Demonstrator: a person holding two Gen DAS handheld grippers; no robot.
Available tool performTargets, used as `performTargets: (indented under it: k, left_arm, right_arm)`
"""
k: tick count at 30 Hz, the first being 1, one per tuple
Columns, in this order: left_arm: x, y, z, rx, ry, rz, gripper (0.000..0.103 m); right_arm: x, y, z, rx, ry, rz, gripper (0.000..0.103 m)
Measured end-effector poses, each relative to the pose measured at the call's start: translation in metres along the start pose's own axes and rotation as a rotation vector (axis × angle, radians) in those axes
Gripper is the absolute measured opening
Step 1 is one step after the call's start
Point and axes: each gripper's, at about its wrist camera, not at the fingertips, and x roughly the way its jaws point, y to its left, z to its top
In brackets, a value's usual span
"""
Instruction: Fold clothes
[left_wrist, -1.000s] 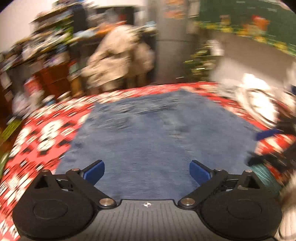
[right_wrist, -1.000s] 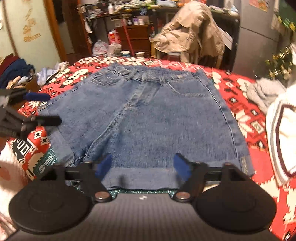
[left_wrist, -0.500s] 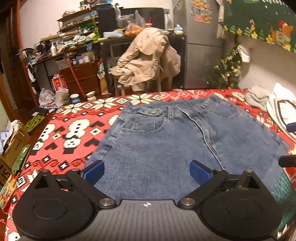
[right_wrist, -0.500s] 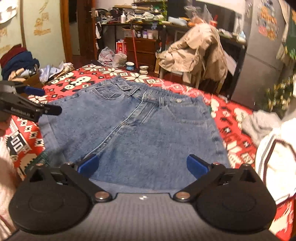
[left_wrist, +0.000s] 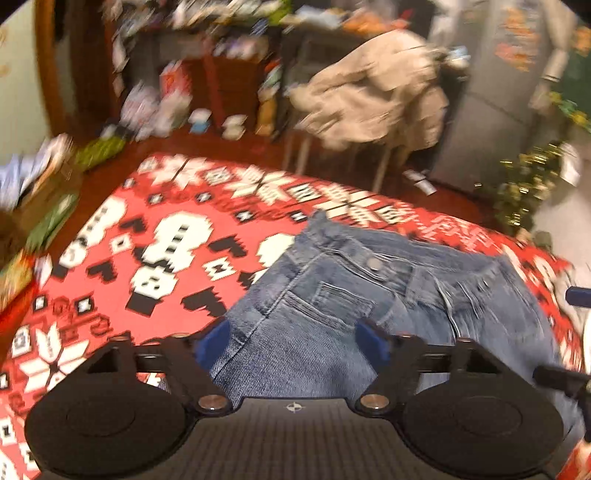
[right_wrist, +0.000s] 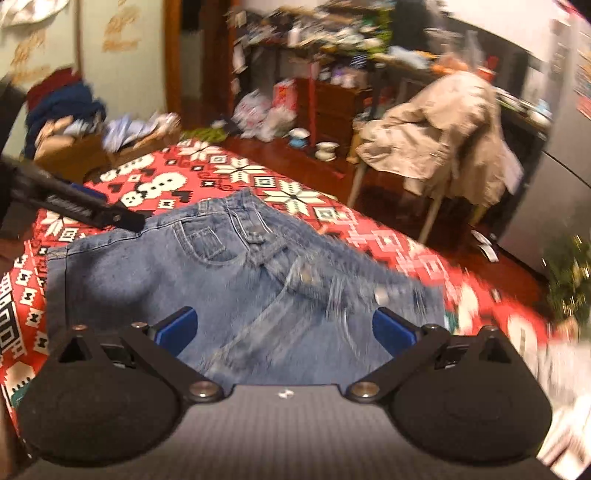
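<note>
A pair of faded blue denim shorts (left_wrist: 388, 314) lies spread flat on a red, white and black patterned blanket with snowflake and snowman motifs (left_wrist: 166, 251), its waistband with a metal button (left_wrist: 375, 263) turned toward the far side of the room. Whether the blanket covers a bed or a bench cannot be told.

The left tool (left_wrist: 291, 343) hangs over the shorts' side seam, near the front pocket. Its blue-padded jaws have just been closing and now stand at a middling gap, with denim seen between them, though the pads do not visibly press on the cloth. In the right wrist view the same tool (right_wrist: 110, 216) reaches in from the left, its tip at the shorts' waistband corner.

The right tool (right_wrist: 284, 328) stands with its jaws spread wide above the middle of the shorts (right_wrist: 221, 288), below the fly, gripping nothing.

Behind the blanket, a beige jacket (right_wrist: 439, 136) drapes over a chair, beside a grey refrigerator (left_wrist: 498, 92). Both views are blurred.
</note>
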Motion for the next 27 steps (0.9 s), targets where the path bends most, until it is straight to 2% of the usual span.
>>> performTargets:
  k: [2,4,5,6,7,8,10,12,14,17,19,23,27]
  left_arm:
    - [0.002,0.006,0.012,-0.078,0.059,0.007,0.064]
    - [0.001,0.014,0.012,-0.146,0.079,0.028,0.063]
    - [0.001,0.017,0.01,-0.173,0.097,0.04,0.059]
    - [0.002,0.019,0.008,-0.196,0.121,0.051,0.051]
    - [0.003,0.022,0.005,-0.219,0.145,0.063,0.048]
    - [0.004,0.025,0.001,-0.242,0.174,0.072,0.041]
    - [0.006,0.027,-0.007,-0.258,0.213,0.091,0.03]
    - [0.002,0.031,-0.016,-0.276,0.235,0.098,0.018]
    - [-0.003,0.038,-0.023,-0.309,0.233,0.098,0.017]
    - [-0.008,0.052,-0.034,-0.351,0.241,0.102,0.008]
    - [-0.012,0.062,-0.038,-0.357,0.245,0.095,0.008]
    - [-0.014,0.087,-0.047,-0.341,0.249,0.143,0.008]
    - [-0.008,0.111,-0.056,-0.425,0.278,0.142,0.008]
  right_arm:
    - [0.013,-0.001,0.023,-0.019,0.037,0.059,0.102]
    - [0.027,0.002,0.043,-0.039,0.068,0.12,0.099]
    - [0.035,0.007,0.048,-0.049,0.09,0.152,0.097]
    - [0.044,0.012,0.053,-0.059,0.115,0.184,0.089]
    - [0.052,0.021,0.056,-0.065,0.141,0.202,0.077]
    - [0.058,0.031,0.057,-0.069,0.166,0.211,0.071]
    - [0.07,0.048,0.059,-0.075,0.221,0.216,0.045]
    - [0.078,0.063,0.057,-0.093,0.289,0.242,0.027]
    - [0.082,0.075,0.059,-0.1,0.335,0.268,0.026]
    - [0.082,0.089,0.064,-0.124,0.334,0.274,0.025]
    - [0.083,0.098,0.068,-0.129,0.353,0.279,0.025]
    - [0.087,0.122,0.074,-0.143,0.408,0.297,0.023]
    - [0.099,0.146,0.073,-0.159,0.455,0.337,0.023]
